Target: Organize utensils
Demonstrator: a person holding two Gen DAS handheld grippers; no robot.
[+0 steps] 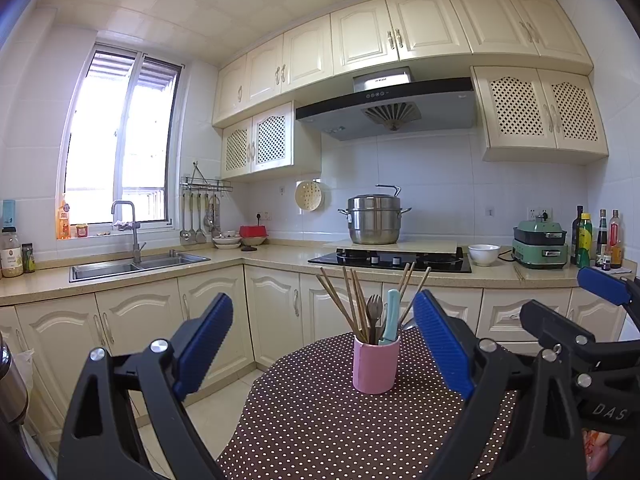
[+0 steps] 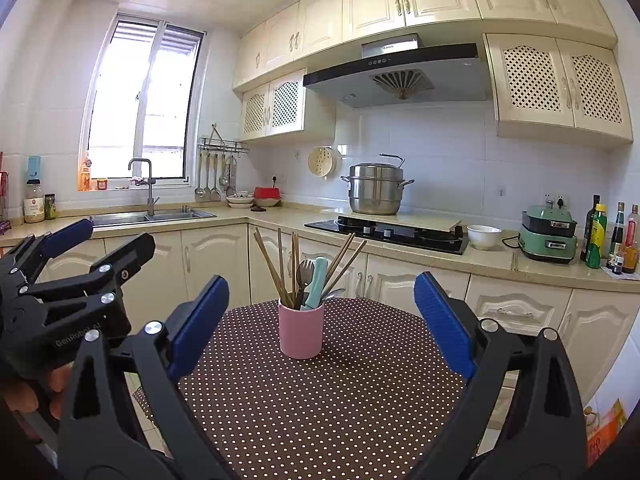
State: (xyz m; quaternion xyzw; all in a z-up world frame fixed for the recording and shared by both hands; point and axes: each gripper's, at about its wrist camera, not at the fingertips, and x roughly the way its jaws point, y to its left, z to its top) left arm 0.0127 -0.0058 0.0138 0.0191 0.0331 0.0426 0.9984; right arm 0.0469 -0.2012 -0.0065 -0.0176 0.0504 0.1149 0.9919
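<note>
Both pairs of jaws stand wide apart, holding nothing: the left gripper (image 1: pixel 324 344) and the right gripper (image 2: pixel 322 324) hover side by side above the brown white-dotted tablecloth (image 2: pixel 320 408). Between their blue pads stands an upright pink cylindrical cup (image 2: pixel 301 333), holding wooden chopsticks (image 2: pixel 272 268), a dark fork (image 2: pixel 305 276), a spoon and a light-blue-handled utensil (image 2: pixel 316 284). Beyond, a steel steamer pot (image 2: pixel 375 192) sits by the black hob (image 2: pixel 384 234).

pink cup (image 2: pixel 301 334), brown white-dotted tablecloth (image 2: pixel 340 400)
</note>
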